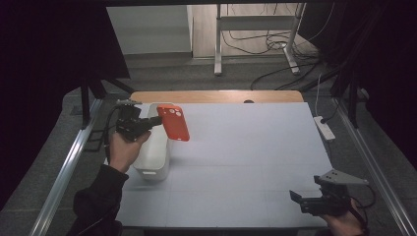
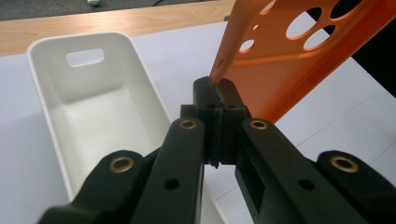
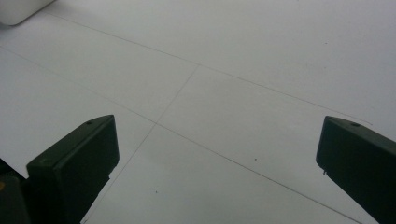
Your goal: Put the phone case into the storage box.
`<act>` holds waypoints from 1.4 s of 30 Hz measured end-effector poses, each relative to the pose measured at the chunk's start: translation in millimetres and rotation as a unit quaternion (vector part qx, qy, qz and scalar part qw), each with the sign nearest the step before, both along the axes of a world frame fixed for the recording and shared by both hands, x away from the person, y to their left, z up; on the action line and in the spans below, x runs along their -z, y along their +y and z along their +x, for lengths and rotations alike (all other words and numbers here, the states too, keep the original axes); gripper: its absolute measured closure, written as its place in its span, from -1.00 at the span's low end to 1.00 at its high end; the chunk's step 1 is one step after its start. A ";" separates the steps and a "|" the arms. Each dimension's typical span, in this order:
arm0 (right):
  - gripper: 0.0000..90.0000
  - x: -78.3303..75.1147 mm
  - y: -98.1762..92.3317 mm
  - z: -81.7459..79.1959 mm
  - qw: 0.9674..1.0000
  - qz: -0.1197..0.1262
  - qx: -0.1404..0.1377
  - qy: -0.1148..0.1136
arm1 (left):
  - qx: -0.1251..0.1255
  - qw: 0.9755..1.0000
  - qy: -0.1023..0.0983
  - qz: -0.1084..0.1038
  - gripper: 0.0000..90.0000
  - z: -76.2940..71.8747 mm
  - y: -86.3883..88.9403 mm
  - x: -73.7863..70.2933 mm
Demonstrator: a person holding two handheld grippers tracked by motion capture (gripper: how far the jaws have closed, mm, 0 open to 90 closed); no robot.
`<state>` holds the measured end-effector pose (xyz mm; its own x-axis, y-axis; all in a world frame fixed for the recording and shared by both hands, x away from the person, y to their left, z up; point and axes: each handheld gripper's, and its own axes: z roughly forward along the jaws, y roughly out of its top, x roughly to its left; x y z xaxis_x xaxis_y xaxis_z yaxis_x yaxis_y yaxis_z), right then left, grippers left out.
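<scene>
An orange phone case with round camera holes hangs in the air beside a white bin at the table's left. My left gripper is shut on the edge of the orange phone case, pinching its rim between the pads just above the white bin's empty inside. My right gripper rests low near the table's front right corner, held in a hand. In the right gripper view its fingers stand wide apart over bare white table, nothing between them.
The white table top has a wooden strip along its far edge. A white power strip lies off the right side. Metal rails run along both sides, and a desk frame with cables stands behind.
</scene>
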<state>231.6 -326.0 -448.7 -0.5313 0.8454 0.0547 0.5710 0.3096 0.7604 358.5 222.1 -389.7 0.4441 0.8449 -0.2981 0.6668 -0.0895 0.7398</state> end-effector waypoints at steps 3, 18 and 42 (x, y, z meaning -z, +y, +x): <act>-1.00 0.1 0.3 0.1 1.000 -0.002 0.000 0.000 | -0.004 1.000 0.002 -0.001 0.99 2.4 2.7 0.1; -1.00 0.6 0.7 0.9 1.000 -0.001 -0.004 0.005 | -0.020 1.000 -0.001 -0.007 0.99 11.7 12.3 -8.8; -1.00 0.9 0.4 1.7 1.000 0.000 -0.006 0.010 | -0.056 0.998 0.000 0.005 0.99 34.4 31.4 -9.7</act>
